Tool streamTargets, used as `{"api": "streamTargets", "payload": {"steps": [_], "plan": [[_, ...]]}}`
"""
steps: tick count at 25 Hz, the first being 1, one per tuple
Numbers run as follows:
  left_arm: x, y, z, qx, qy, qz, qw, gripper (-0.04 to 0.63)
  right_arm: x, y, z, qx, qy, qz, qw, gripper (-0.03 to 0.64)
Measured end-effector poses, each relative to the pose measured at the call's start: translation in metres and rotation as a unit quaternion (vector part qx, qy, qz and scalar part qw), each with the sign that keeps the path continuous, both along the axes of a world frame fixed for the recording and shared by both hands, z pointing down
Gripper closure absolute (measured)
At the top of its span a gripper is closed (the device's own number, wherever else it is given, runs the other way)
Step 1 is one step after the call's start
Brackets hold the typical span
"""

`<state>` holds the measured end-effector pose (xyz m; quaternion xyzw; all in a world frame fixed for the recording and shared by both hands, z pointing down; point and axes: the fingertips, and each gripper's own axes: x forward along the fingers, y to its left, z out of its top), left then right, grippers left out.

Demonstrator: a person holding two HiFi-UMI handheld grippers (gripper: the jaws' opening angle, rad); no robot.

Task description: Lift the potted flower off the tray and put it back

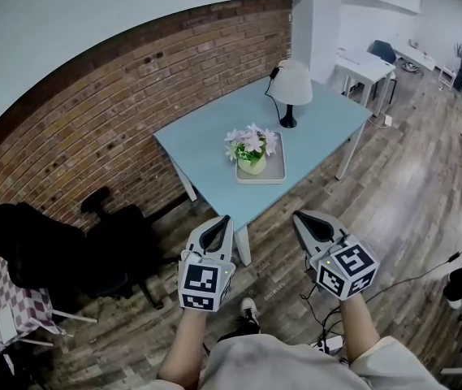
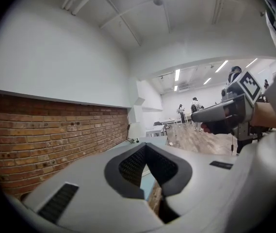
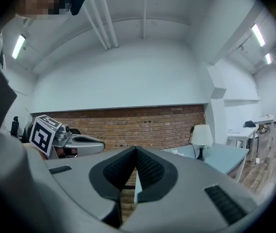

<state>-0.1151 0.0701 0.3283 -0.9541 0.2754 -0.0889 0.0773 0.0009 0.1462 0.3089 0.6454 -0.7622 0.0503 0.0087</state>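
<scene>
The potted flower [image 1: 252, 151], pink and white blooms in a pale green pot, stands on a light tray [image 1: 274, 174] on the blue table [image 1: 206, 149]. Both grippers hover over the wooden floor short of the table's near edge, well apart from the pot. My left gripper [image 1: 221, 221] is shut and holds nothing; its jaws [image 2: 145, 146] meet at the tip. My right gripper [image 1: 304, 217] is also shut and bare [image 3: 135, 150]. In the right gripper view the table [image 3: 225, 160] lies ahead to the right, and only a trace of the flowers shows.
A white table lamp [image 1: 292, 88] stands behind the tray, its cord running back. A brick wall [image 1: 117, 112] borders the table's left. A black office chair [image 1: 117, 246] and a chair with checkered cloth [image 1: 3, 299] sit left. White desks [image 1: 364, 67] and cables [image 1: 425, 270] lie right.
</scene>
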Motion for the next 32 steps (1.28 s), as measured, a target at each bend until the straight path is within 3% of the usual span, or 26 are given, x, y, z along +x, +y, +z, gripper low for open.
{"api": "streamTargets", "payload": {"steps": [13, 27, 32], "plan": [[0.018, -0.112, 0.006, -0.015, -0.01, 0.02, 0.9996, 0.572, 0.026, -0.111, 0.012, -0.038, 0.006, 0.038, 0.999, 0.597], [0.04, -0.182, 0.049, -0.044, -0.038, 0.052, 0.9969, 0.571, 0.042, -0.17, 0.051, -0.081, 0.01, 0.059, 0.995, 0.593], [0.048, -0.195, 0.065, -0.048, -0.062, 0.053, 0.9955, 0.534, 0.053, -0.18, 0.065, -0.099, 0.007, 0.071, 0.993, 0.577]]}}
